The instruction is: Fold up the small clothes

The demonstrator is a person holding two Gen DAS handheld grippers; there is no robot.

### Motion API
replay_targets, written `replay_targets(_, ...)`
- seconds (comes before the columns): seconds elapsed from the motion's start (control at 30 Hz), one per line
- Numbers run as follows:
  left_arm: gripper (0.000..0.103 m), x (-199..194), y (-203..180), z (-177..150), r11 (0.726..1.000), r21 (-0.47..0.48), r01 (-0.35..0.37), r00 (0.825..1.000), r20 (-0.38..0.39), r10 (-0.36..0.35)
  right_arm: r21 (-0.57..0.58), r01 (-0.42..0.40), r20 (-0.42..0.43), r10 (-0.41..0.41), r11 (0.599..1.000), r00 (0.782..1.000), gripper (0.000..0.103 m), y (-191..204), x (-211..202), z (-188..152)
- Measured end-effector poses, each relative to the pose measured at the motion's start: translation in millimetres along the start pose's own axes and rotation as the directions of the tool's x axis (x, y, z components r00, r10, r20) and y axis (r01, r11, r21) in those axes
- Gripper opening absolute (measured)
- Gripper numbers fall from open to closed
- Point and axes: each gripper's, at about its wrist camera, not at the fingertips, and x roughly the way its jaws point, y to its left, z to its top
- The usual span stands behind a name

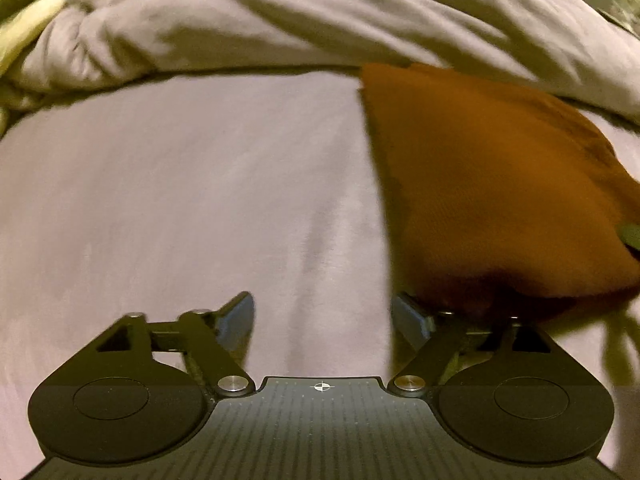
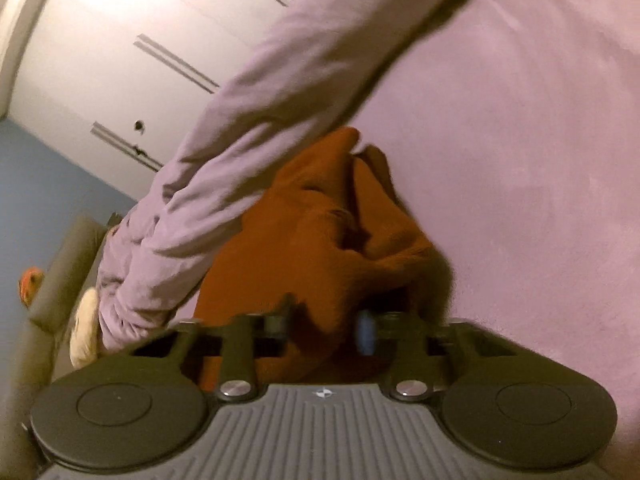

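Gripping the orange garment (image 2: 320, 240) in its clenched jaws, the right gripper (image 2: 326, 330) carries it over the lilac bedsheet (image 1: 180, 200), while the left gripper (image 1: 322, 320), spread and empty, should catch the hanging edge to flatten it.

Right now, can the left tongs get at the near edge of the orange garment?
Probably yes. The left tongs stand open over bare sheet, and the orange garment lies just beside their right finger, with nothing between. The right tongs already grip its other end.
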Motion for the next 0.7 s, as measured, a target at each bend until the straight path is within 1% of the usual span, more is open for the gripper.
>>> replay_targets(0.03,0.068,0,7,1,0.999,-0.037,-0.018,1.0,0.003,0.018,-0.021,0.006,0.022,-0.005,1.0,1.0,0.011,2,-4,0)
replay_targets(0.07,0.068,1,13,3,0.997,-0.066,-0.032,0.999,0.005,0.033,-0.061,0.007,0.055,-0.004,0.998,0.998,0.009,6,-11,0)
replay_targets(0.1,0.071,2,20,4,0.995,-0.092,-0.04,0.999,0.002,0.04,-0.103,0.008,0.087,0.001,0.995,0.996,0.007,11,-16,0)
replay_targets(0.13,0.072,3,27,5,0.993,-0.116,-0.026,1.0,-0.012,0.025,-0.125,0.012,0.102,0.001,0.992,0.995,0.007,12,-19,-1)
replay_targets(0.2,0.07,-2,36,7,0.989,-0.149,-0.004,1.0,-0.019,0.001,-0.145,0.038,0.088,-0.025,0.989,0.996,0.007,10,-14,-3)
replay_targets(0.23,0.07,-7,37,8,0.99,-0.143,-0.008,1.0,-0.005,0.007,-0.165,0.087,0.072,-0.076,0.983,0.995,0.008,6,-7,-5)
replay_targets(0.27,0.072,-13,37,8,0.992,-0.123,-0.012,1.0,0.016,0.014,-0.187,0.119,0.061,-0.11,0.975,0.992,0.008,4,-1,-7)
replay_targets(0.37,0.083,-33,33,12,0.998,-0.063,-0.006,0.996,0.084,0.012,-0.264,0.162,0.076,-0.147,0.951,0.986,0.009,7,-1,-11)
replay_targets(0.4,0.085,-39,31,15,0.999,-0.047,-0.003,0.994,0.106,0.008,-0.282,0.183,0.087,-0.165,0.942,0.982,0.013,12,-5,-10)
replay_targets(0.43,0.085,-43,27,19,0.999,-0.034,0.002,0.992,0.125,0.002,-0.301,0.211,0.116,-0.184,0.93,0.976,0.019,19,-11,-10)
replay_targets(0.47,0.085,-46,24,22,1.0,-0.026,0.013,0.99,0.141,-0.009,-0.321,0.233,0.148,-0.194,0.918,0.97,0.021,26,-17,-10)
replay_targets(0.53,0.088,-47,12,29,0.999,-0.001,0.043,0.987,0.155,-0.042,-0.386,0.289,0.232,-0.211,0.876,0.95,0.027,43,-28,-11)
replay_targets(0.6,0.089,-44,-4,30,0.997,0.042,0.063,0.987,0.143,-0.068,-0.451,0.326,0.293,-0.207,0.831,0.933,0.027,59,-34,-13)
replay_targets(0.63,0.089,-39,-12,28,0.995,0.072,0.07,0.989,0.128,-0.079,-0.487,0.328,0.309,-0.191,0.809,0.932,0.027,68,-36,-13)
replay_targets(0.7,0.089,-33,-21,22,0.995,0.095,0.037,0.992,0.12,-0.049,-0.54,0.328,0.326,-0.166,0.775,0.931,0.027,81,-37,-15)
